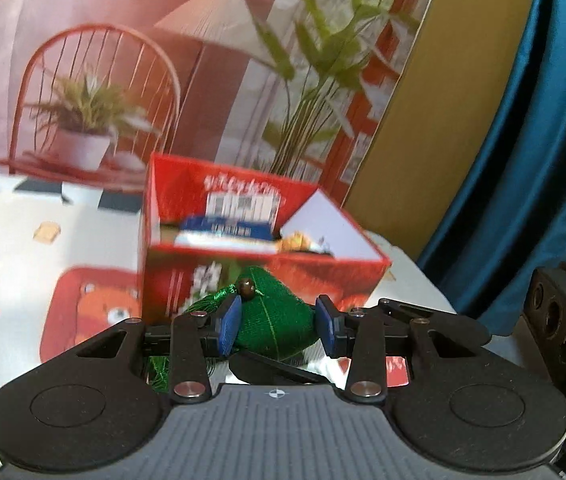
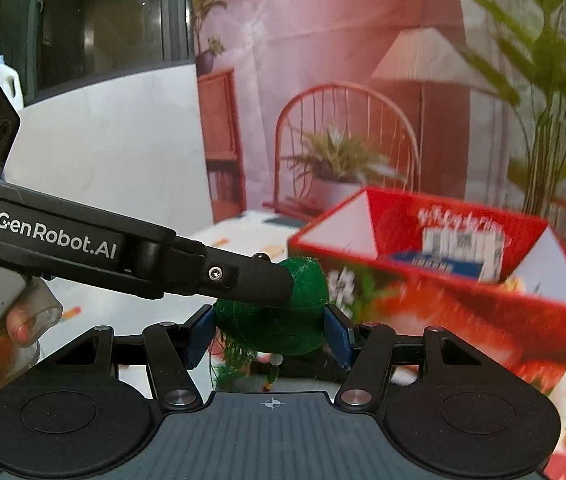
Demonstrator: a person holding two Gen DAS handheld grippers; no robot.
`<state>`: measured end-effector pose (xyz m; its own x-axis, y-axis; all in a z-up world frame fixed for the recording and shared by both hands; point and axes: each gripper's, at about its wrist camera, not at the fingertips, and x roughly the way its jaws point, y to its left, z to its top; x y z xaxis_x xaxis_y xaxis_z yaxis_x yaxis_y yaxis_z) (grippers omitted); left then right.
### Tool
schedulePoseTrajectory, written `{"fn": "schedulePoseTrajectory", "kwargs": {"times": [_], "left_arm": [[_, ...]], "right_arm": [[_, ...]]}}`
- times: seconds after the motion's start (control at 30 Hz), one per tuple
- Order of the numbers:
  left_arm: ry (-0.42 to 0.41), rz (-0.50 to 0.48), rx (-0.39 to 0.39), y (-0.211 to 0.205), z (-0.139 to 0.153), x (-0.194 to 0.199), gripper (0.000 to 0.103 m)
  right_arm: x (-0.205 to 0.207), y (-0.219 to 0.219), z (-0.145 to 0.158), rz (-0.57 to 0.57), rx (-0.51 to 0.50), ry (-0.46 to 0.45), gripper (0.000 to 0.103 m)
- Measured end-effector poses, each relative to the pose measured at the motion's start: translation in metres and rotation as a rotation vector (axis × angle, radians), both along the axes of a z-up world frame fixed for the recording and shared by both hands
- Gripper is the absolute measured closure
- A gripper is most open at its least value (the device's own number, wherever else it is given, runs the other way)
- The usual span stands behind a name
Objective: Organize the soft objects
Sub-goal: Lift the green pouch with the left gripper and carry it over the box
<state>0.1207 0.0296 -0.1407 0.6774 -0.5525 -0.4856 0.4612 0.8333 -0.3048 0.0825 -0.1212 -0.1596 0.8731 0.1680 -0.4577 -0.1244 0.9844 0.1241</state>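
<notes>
Holding one green pouch [image 1: 273, 326] between them, both claws are clenched on the same soft item. The left claw [image 1: 279, 326] presses its blue pads [image 1: 229, 326] against the pouch's two sides, with the brown bead [image 1: 246, 288] and tassel end lying toward its left pad. The right claw [image 2: 273, 330] grips the pouch [image 2: 279, 320] from a crossing direction; in the right wrist view the left claw's finger [image 2: 243, 280] reaches in from the left and lies over the top of the pouch. A green fringe [image 2: 235, 356] hangs below the right claw.

The red box [image 1: 267, 268] stands directly ahead of the left claw and just beyond the pouch; the pouch overlaps the box's near wall in that view, so it appears level with or below the rim. From the right claw the box [image 2: 463, 280] lies ahead and to the right. The box is open at the top and already holds a blue-and-white packet [image 1: 227, 232] and a small yellow item [image 1: 295, 242], too blurred to identify.

Judgement: the coming move is a carry forward over the near wall. The left claw is the nearer and better aligned with the opening. The near wall must be cleared, and the hanging fringe could catch on it.
</notes>
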Motion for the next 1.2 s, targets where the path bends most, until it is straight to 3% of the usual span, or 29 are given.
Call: {"fn": "schedulePoseTrajectory", "kwargs": {"times": [0.53, 1.2], "left_arm": [[-0.109, -0.004, -0.002, -0.021, 0.052, 0.041, 0.061], [-0.126, -0.025, -0.026, -0.042, 0.070, 0.109, 0.061]], "right_arm": [[0.042, -0.032, 0.063, -0.018, -0.060, -0.084, 0.048], [0.108, -0.074, 0.089, -0.015, -0.140, -0.074, 0.048]]}}
